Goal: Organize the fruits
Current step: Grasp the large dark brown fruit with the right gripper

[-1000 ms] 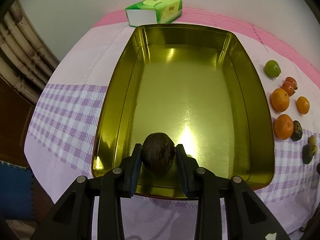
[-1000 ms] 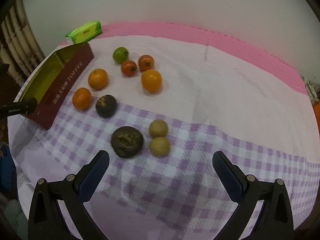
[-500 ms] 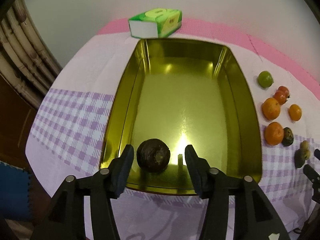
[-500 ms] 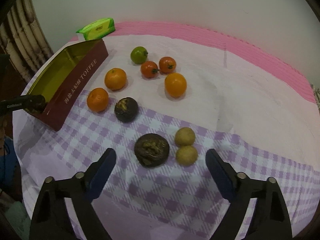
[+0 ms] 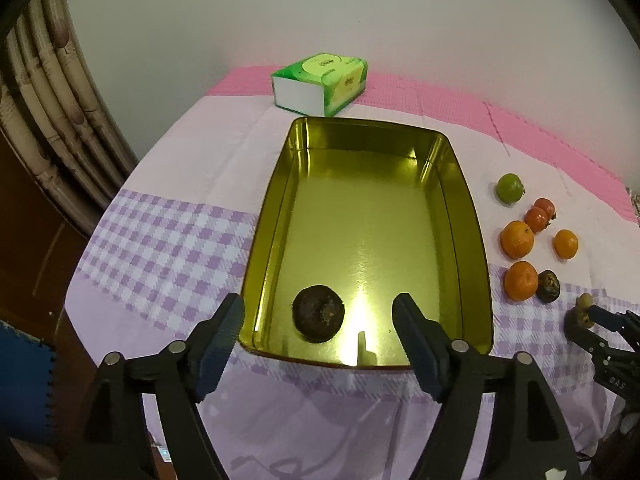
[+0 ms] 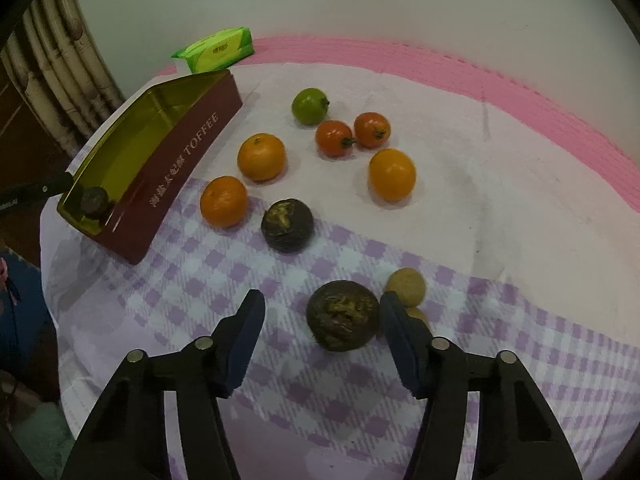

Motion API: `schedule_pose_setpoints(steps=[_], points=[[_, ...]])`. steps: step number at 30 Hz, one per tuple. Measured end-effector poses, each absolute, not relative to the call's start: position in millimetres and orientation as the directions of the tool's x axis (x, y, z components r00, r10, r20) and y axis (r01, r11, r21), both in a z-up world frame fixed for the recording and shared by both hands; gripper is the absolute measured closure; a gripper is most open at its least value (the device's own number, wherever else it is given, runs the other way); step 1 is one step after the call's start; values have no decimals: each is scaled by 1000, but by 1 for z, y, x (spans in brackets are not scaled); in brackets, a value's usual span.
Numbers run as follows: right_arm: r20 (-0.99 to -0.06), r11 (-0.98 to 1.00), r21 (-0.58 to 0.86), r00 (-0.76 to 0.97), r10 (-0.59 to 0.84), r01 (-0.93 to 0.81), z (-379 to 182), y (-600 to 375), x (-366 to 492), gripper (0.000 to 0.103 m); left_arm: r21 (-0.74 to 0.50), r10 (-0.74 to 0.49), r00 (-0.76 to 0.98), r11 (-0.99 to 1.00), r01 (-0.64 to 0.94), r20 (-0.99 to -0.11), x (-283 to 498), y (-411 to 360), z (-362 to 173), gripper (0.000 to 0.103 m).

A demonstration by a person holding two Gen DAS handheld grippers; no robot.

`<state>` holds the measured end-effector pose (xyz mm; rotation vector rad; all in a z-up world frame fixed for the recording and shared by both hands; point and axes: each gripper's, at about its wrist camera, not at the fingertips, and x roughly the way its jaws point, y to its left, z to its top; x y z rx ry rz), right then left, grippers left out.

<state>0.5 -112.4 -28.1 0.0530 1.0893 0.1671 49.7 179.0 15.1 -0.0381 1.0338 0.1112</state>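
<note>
A gold tin tray [image 5: 460,208] with a dark red "TOFFEE" side [image 6: 180,160] lies on the cloth. One dark brown fruit [image 5: 318,313] rests in its near end. My left gripper [image 5: 319,330] is open and empty, drawn back at the tray's near rim. My right gripper [image 6: 322,330] is open, its jaws on either side of a second dark brown fruit [image 6: 343,315] on the cloth, not touching it. A third dark fruit [image 6: 286,225], three oranges [image 6: 261,157], two red tomatoes [image 6: 334,138], a green fruit [image 6: 309,106] and two small tan fruits [image 6: 406,286] lie around.
A green tissue pack [image 5: 320,83] sits behind the tray against the wall. The table has a pink and purple-checked cloth [image 5: 168,240]; its edge drops off at the left near a bamboo-patterned curtain [image 5: 52,92]. The right gripper shows at the left wrist view's right edge [image 5: 600,332].
My left gripper let go of the dark fruit in the tray, opened wide and pulled back. My right gripper moved forward and narrowed around the second dark fruit.
</note>
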Motion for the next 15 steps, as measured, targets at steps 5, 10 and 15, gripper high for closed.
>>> schedule_pose_setpoints(steps=[5,10,15], points=[[-886,989,106,441,142,-106,-33,-111,1,43,20,84,508,991,-129,-857,43,188,17,29],[-903,991,105,410,132,-87,-43,-114,5,47,7,82,509,989,-147,-857,39,197,19,27],[-907,991,104,400,130,-85,-50,-112,10,54,8,90,510,987,-162,-856,37,202,20,26]])
